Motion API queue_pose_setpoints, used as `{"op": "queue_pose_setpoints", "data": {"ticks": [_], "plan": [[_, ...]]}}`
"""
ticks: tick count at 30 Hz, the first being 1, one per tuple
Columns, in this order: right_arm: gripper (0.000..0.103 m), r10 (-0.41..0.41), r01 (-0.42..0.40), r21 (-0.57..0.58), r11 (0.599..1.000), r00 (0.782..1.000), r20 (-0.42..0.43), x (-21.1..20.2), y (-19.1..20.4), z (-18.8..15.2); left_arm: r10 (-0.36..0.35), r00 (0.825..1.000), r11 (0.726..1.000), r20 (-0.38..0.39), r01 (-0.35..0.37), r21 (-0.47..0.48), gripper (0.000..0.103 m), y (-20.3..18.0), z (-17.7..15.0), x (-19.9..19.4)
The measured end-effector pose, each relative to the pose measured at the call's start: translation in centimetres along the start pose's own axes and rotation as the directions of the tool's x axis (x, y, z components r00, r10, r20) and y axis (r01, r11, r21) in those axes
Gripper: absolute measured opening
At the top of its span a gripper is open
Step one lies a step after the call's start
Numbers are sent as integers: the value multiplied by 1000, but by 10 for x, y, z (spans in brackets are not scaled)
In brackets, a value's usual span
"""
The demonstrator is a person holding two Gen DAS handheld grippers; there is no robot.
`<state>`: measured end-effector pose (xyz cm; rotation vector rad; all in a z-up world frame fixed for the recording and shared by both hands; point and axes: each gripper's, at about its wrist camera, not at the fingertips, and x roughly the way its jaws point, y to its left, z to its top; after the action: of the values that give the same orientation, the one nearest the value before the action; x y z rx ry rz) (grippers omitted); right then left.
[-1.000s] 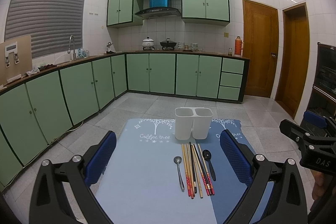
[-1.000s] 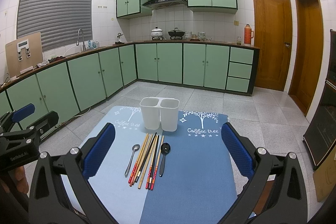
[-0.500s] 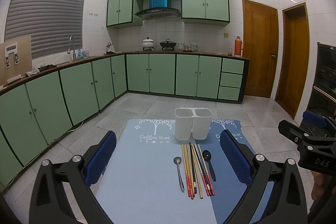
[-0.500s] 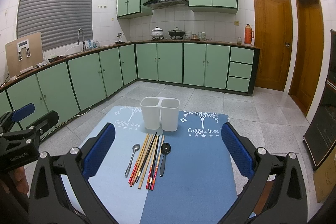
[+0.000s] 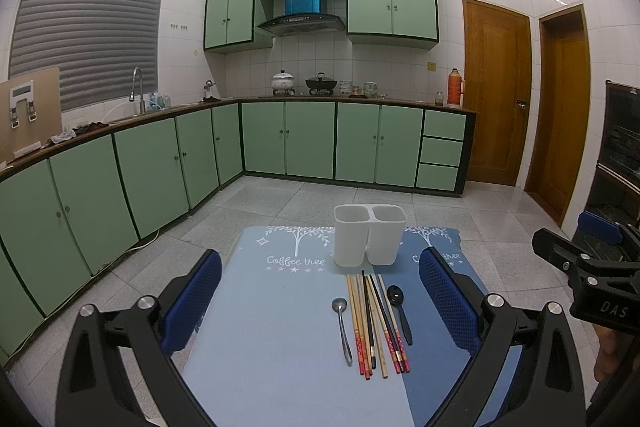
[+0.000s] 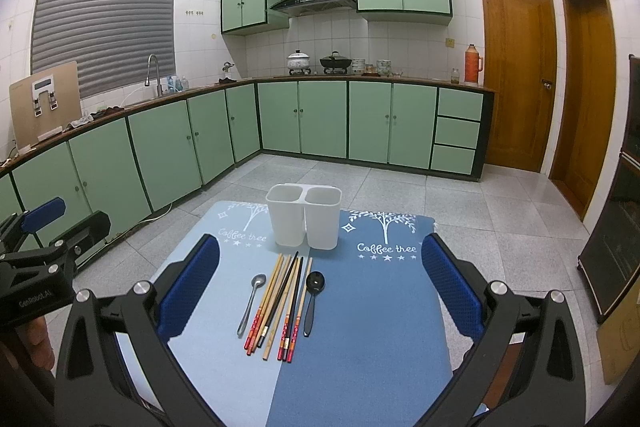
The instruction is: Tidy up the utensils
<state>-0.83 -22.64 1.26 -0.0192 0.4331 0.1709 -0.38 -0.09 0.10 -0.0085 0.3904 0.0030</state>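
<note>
Progress: nothing sorted yet; white two-compartment holder (image 6: 304, 217) seen empty.
Utensils: chopsticks (image 6: 280, 303), metal spoon (image 6: 251, 301), black spoon (image 6: 313, 297) laid on mat (image 6: 380, 327) before it.
Grippers: left gripper (image 5: 316, 303) and right gripper (image 6: 320, 287) held wide apart, nothing gripped.

- The right hand-held gripper (image 5: 576, 259), seen at the edge of the left wrist view, has drifted a touch leftward and down.
- In the right wrist view, the white utensil holder (image 6: 304, 217) sits marginally lower in frame.
</note>
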Motion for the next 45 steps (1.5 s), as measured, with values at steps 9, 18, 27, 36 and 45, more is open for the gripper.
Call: {"op": "queue_pose_setpoints", "data": {"ticks": [9, 18, 27, 36, 45], "plan": [[98, -3, 3, 4, 1000, 1000, -6, 3, 1, -4, 1, 1000, 1000, -6, -1, -2, 97, 2, 0, 2], [98, -5, 6, 10, 1000, 1000, -27, 15, -3, -3, 0, 1000, 1000, -30, -1, -3, 97, 3, 1, 14], [98, -24, 25, 8, 1000, 996, -86, 46, -7, -7, 10, 995, 1000, -97, -12, -14, 97, 13, -4, 43], [98, -62, 66, 7, 998, 964, -259, 136, -21, -35, 72, 947, 997, -312, -74, 7, 97, 31, -40, 142], [97, -68, 94, 44, 995, 911, -406, 218, -33, -68, 48, 868, 999, -494, -52, 6, 89, 22, -94, 246]]}}
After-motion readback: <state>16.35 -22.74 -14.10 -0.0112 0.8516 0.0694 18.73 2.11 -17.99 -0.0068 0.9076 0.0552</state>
